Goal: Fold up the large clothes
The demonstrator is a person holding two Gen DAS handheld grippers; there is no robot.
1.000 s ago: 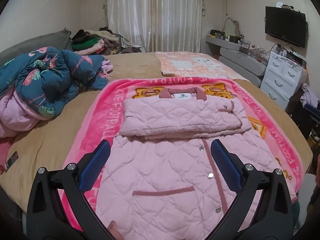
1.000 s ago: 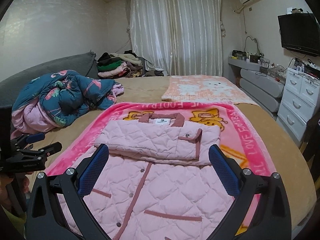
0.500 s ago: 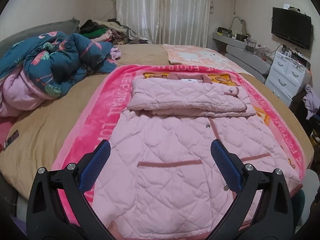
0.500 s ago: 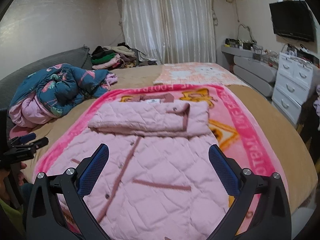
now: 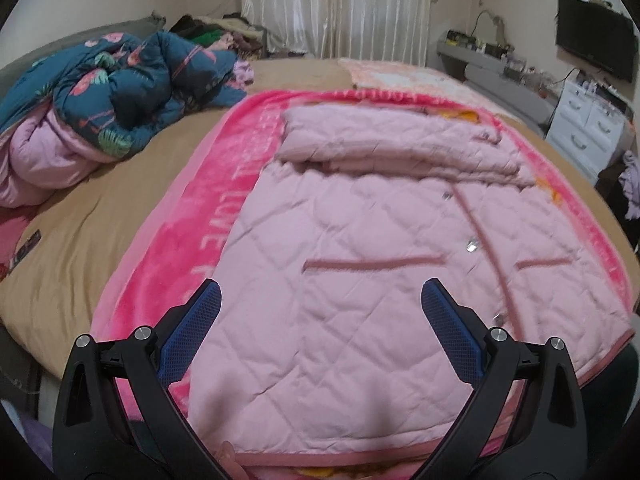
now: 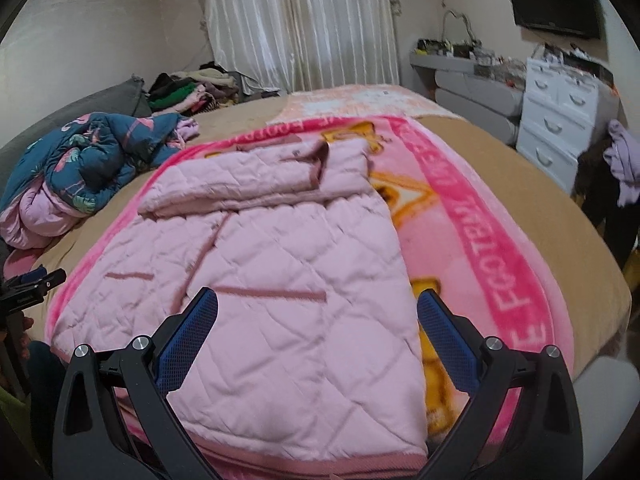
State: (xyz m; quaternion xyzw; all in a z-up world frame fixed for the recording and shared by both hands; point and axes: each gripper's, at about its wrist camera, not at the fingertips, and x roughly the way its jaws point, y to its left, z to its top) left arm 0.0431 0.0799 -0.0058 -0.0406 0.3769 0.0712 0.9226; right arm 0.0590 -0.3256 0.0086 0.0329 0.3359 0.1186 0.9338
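A pink quilted coat [image 5: 360, 280] [image 6: 280, 280] lies front-up on a bright pink blanket [image 5: 192, 240] [image 6: 488, 248] spread over the bed. Its sleeves are folded across the chest near the collar. The left gripper [image 5: 320, 300] hovers open just above the coat's lower left part, near the hem. Over the lower right part the right gripper [image 6: 316, 304] is open too, nothing between its blue pads. In the right wrist view the left gripper [image 6: 32, 280] shows small at the left edge.
A crumpled teal floral duvet [image 5: 120, 104] sits on the tan bed [image 5: 80, 240] at the left. A pale patterned blanket [image 6: 360, 100] lies at the far end. White drawers [image 6: 560, 120] and a wall TV [image 5: 592, 48] stand at the right. A clothes pile [image 6: 184, 88] sits far back.
Both grippers have dropped lower and closer to the coat's hem, so the coat fills more of each view. Both stay open. The coat has not moved.
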